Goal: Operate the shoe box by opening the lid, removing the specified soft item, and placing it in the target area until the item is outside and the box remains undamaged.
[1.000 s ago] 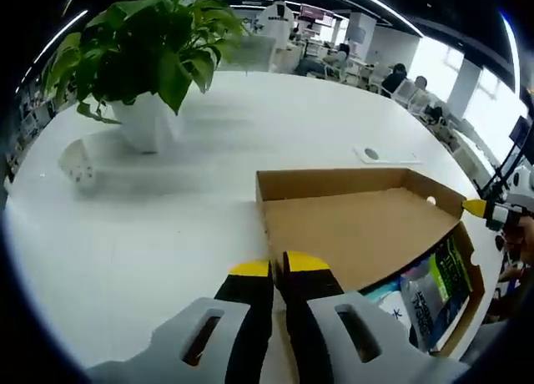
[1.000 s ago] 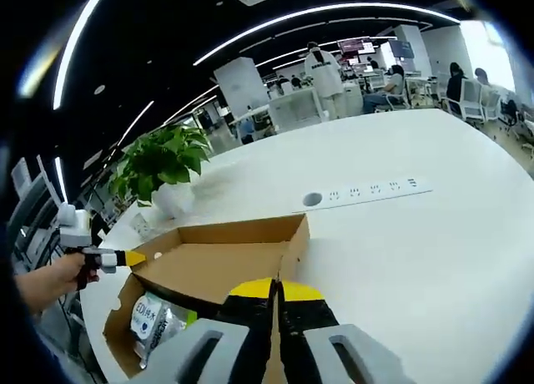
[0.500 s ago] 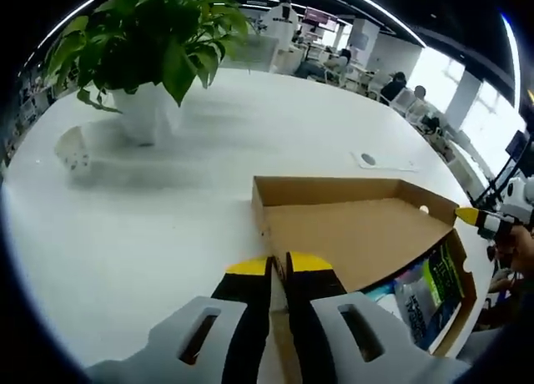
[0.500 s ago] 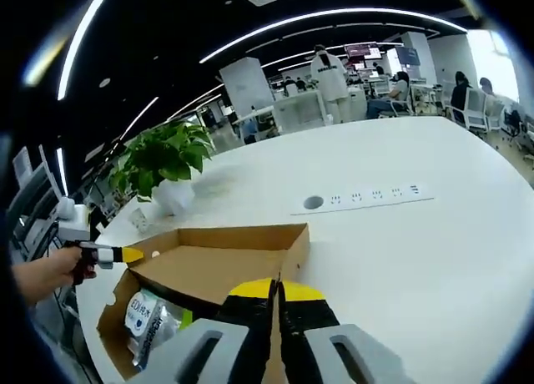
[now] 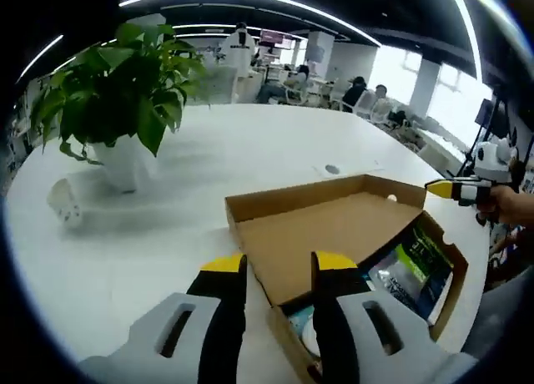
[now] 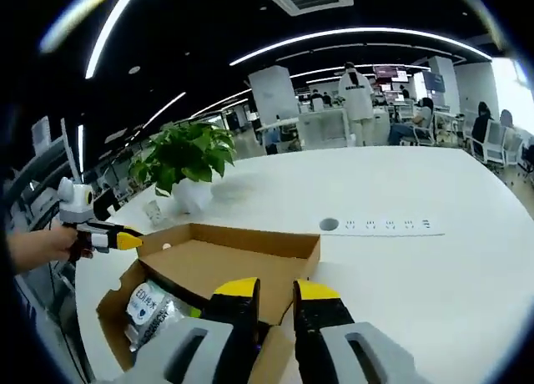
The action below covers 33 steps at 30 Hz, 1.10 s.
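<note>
Desk (image 5: 250, 150): wide, white, round-edged; open office beyond with people seated far off.

Shoe box (image 5: 450, 275): brown cardboard, sits at the near edge of the desk. Its lid (image 5: 334, 234) is swung up and back, plain inner face showing, partly roofing the box. Half a second ago both pairs of jaws were pinched together on the lid's near corners; now both have let go, and the lid holds its raised position unaided.

Potted plant (image 5: 117, 108): far left on the desk, white pot, well apart from the box. Small white cup (image 5: 65, 204) just beside it.

Soft item (image 5: 409, 271): packaged goods, a silvery pouch with green print, lying inside the box under the lid's free edge.

Left gripper (image 5: 279, 263): jaws apart, straddling the lid's near corner, nothing held. Right gripper (image 6: 275, 288): jaws apart over the box's other corner, empty.

Judgement: lid-opening looks done, box unharmed; item not yet out. Next call is a reach under the lid for the pouch.
</note>
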{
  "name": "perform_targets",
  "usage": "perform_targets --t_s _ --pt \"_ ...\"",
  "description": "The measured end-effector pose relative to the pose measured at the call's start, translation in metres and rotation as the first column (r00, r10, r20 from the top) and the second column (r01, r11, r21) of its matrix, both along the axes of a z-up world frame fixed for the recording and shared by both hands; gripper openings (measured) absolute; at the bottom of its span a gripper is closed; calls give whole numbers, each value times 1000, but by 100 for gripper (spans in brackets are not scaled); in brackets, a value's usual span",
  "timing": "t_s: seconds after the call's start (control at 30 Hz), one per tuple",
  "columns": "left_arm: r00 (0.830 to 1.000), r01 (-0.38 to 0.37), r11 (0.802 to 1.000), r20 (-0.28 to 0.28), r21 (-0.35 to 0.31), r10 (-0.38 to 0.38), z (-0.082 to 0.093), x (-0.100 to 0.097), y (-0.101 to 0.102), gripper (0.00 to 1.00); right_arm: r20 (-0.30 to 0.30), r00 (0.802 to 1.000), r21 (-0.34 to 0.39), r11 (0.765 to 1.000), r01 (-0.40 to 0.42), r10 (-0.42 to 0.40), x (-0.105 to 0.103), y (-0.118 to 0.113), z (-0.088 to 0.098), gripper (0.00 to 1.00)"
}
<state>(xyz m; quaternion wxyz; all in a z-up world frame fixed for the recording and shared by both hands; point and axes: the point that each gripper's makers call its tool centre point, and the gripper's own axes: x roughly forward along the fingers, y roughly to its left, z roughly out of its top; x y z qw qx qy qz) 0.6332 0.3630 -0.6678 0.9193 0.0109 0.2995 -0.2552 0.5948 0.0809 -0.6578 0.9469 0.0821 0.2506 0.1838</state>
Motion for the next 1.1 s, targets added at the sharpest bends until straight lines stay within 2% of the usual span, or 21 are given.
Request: perform_targets --t_s 0.13,0.27,0.4,0.63,0.73,0.8,1.1 --pt "1000 10 1000 10 -8 -10 6 -10 -1 32 40 998 -19 999 -42 43 -4 9 12 20" --pt "999 24 1000 27 4 -25 15 -19 -3 35 60 993 -56 994 -96 99 -12 15 19 22" --pt "999 26 1000 44 -4 -26 26 -27 -3 41 59 984 -105 982 -160 166 -25 21 21 29" --pt "997 47 999 62 -7 -47 38 -57 -7 47 53 967 -150 959 -241 251 -45 26 23 40" --pt "997 44 999 58 -10 -43 41 -68 -6 53 58 959 -164 950 -266 279 -51 29 24 43" --pt "997 46 999 64 -11 -45 46 -79 -7 56 71 948 -185 938 -293 310 -56 32 26 46" --pt "991 68 998 113 -16 -65 69 -116 -16 66 53 908 -249 886 -392 416 -78 38 25 54"
